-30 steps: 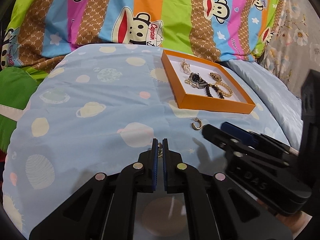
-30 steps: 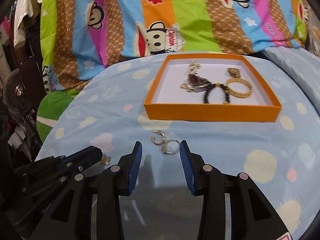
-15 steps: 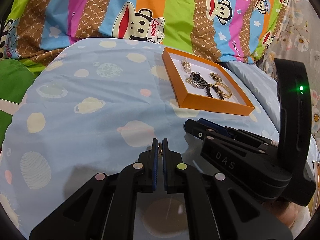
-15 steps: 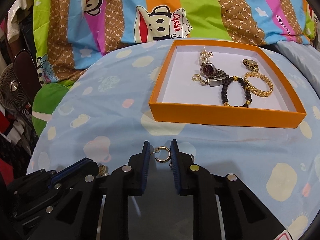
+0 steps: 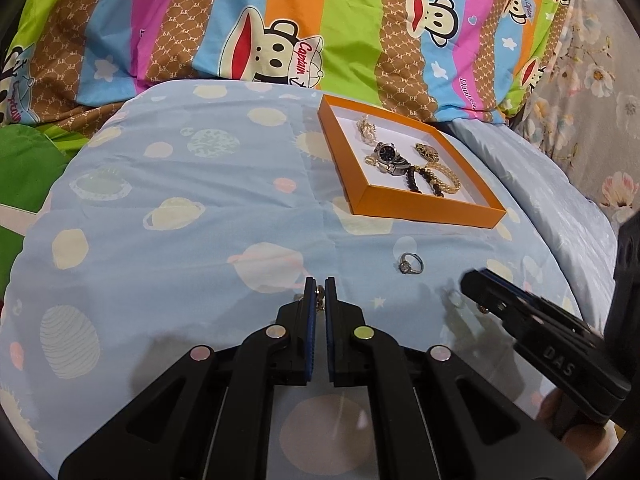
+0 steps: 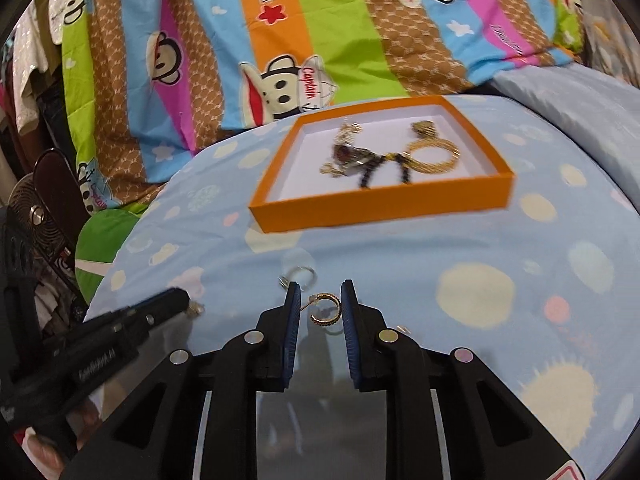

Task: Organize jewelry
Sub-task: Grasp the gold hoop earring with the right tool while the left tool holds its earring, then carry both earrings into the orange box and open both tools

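Note:
An orange tray [image 5: 424, 210] with a white floor lies on the blue planet-print bedspread and holds a watch [image 5: 386, 154], a black bead bracelet and gold chains. My left gripper [image 5: 319, 282] is shut on a small gold earring [image 5: 320, 292], low over the bedspread. In the right wrist view my right gripper [image 6: 320, 292] is shut on a gold hoop earring [image 6: 326, 312], held just above the cloth in front of the tray [image 6: 380, 204]. A silver ring [image 5: 410, 263] lies loose on the bedspread between both grippers and the tray, and the ring [image 6: 300, 274] sits just beyond my right fingertips.
A striped cartoon-monkey quilt [image 5: 280, 32] is bunched behind the tray. A green cushion [image 6: 104, 240] and a standing fan [image 6: 36, 216] are to the left in the right wrist view. A floral cloth [image 5: 592, 92] hangs at the far right.
My right gripper closed on the hoop earring, lifted it off the bedspread and drew back to the right. The ring stayed on the cloth. My left gripper kept still, shut on its earring.

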